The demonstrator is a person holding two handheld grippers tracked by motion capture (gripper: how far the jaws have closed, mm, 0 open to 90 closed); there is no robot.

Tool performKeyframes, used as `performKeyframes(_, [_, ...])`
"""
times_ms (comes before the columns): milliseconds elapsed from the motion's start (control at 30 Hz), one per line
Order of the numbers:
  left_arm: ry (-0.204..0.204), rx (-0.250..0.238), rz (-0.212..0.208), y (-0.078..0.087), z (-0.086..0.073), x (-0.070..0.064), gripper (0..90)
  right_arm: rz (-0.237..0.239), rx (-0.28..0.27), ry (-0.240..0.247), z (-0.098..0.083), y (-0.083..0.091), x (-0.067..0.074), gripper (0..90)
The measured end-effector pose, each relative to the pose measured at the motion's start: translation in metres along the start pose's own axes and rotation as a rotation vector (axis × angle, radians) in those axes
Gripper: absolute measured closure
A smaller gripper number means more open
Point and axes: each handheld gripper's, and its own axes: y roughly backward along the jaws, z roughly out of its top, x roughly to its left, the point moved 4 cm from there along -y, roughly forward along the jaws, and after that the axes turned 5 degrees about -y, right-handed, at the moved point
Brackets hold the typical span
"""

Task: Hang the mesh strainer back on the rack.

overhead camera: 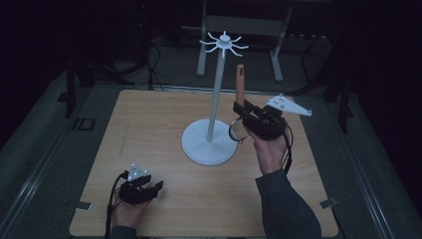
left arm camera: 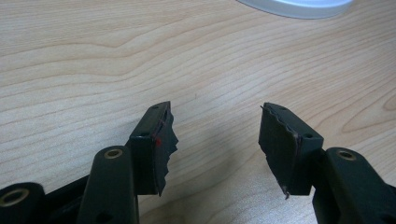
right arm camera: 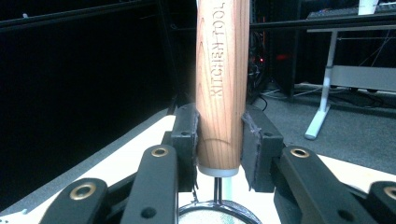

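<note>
You held a wooden-handled strainer upright beside the white rack.

Your right gripper (overhead camera: 245, 115) was clamped on the strainer's wooden handle (right arm camera: 218, 88), both pads pressing its lower end, with the handle standing up and the words "KITCHEN TOOL" running along it. The round mesh ring (overhead camera: 238, 131) hung just below the jaws, close to the rack's pole (overhead camera: 216, 94) and above the edge of its round base (overhead camera: 209, 144). The hook crown (overhead camera: 224, 42) at the top of the pole sat above and to the left of the handle's tip. Your left gripper (left arm camera: 215, 140) rested low over the wooden table (overhead camera: 164, 119) near its front edge, jaws spread apart with nothing between them, well apart from the rack.
</note>
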Motion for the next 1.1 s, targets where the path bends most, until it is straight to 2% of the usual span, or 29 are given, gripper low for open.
performKeyframes(767, [0.002, 0.005, -0.002, 0.0, 0.0, 0.0, 45.0, 0.046, -0.08, -0.009, 0.021, 0.006, 0.006, 69.1])
performKeyframes(1100, [0.002, 0.005, -0.002, 0.0, 0.0, 0.0, 45.0, 0.08, -0.074, -0.033, 0.03, 0.0, 0.005, 69.1])
